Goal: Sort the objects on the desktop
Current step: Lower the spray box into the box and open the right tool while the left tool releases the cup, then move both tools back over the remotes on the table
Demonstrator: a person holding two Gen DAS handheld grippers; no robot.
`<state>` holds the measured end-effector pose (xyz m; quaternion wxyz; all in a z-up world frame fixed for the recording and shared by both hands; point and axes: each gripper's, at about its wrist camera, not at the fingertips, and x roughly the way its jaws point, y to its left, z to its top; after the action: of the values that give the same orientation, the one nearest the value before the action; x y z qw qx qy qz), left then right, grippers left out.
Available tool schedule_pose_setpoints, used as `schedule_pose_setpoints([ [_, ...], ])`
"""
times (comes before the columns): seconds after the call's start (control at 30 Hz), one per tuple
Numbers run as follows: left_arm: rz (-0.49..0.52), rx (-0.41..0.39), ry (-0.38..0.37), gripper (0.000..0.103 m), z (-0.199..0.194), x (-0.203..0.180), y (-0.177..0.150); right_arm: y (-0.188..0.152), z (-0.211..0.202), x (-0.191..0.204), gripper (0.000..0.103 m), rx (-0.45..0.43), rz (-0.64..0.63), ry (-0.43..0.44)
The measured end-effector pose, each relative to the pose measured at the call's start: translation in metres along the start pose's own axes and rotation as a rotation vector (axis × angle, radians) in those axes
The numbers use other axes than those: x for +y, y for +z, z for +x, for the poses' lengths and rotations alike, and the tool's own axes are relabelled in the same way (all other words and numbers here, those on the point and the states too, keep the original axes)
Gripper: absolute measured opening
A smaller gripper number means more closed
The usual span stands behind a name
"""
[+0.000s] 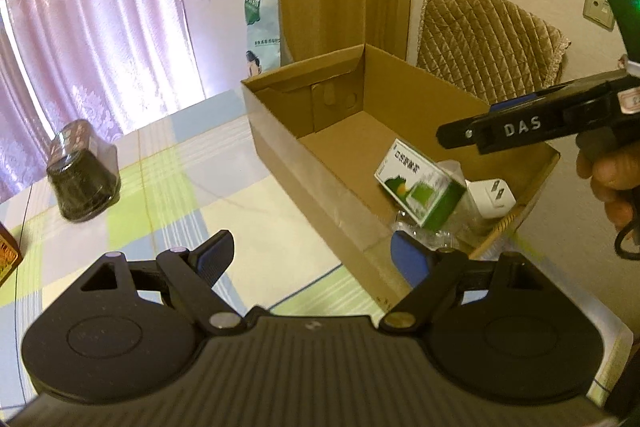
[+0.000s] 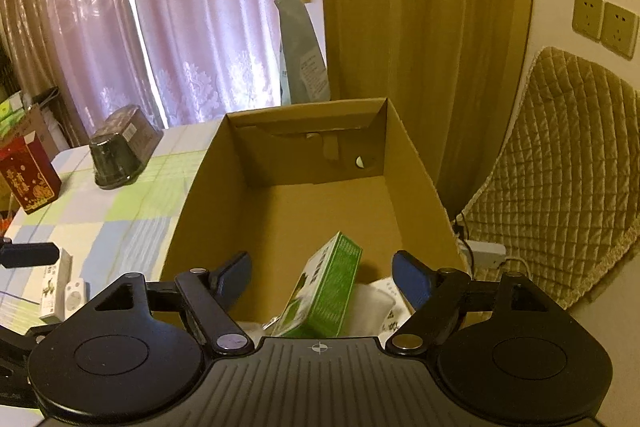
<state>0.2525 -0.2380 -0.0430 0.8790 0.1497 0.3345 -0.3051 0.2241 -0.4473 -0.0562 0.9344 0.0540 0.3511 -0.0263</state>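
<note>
We hold both tongs wide and empty: the left gripper (image 1: 310, 253) over the table's checked cloth (image 1: 168, 195), the right gripper (image 2: 322, 273) above the cardboard box's (image 2: 416, 155) near end. There a green carton (image 2: 326, 293) leans tilted beside a white plug (image 1: 490, 197). The carton looks light and stiff; its narrow sides would suit the pads. Toward the far left edge stands a dark wrapped jar (image 1: 84, 175), likely heavier and slippery.
</note>
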Motion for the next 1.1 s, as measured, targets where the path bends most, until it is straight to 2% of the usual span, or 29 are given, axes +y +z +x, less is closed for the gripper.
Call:
schedule_pose_setpoints([
  [0.87,-0.111,0.042,0.076,0.083,-0.091,0.027,-0.067,-0.045,-0.089,0.06,0.08,-0.025,0.027,0.071],
  [1.1,-0.148,0.063,0.107,0.083,-0.116,0.04,-0.094,-0.07,-0.108,0.08,0.08,-0.002,0.026,0.095],
])
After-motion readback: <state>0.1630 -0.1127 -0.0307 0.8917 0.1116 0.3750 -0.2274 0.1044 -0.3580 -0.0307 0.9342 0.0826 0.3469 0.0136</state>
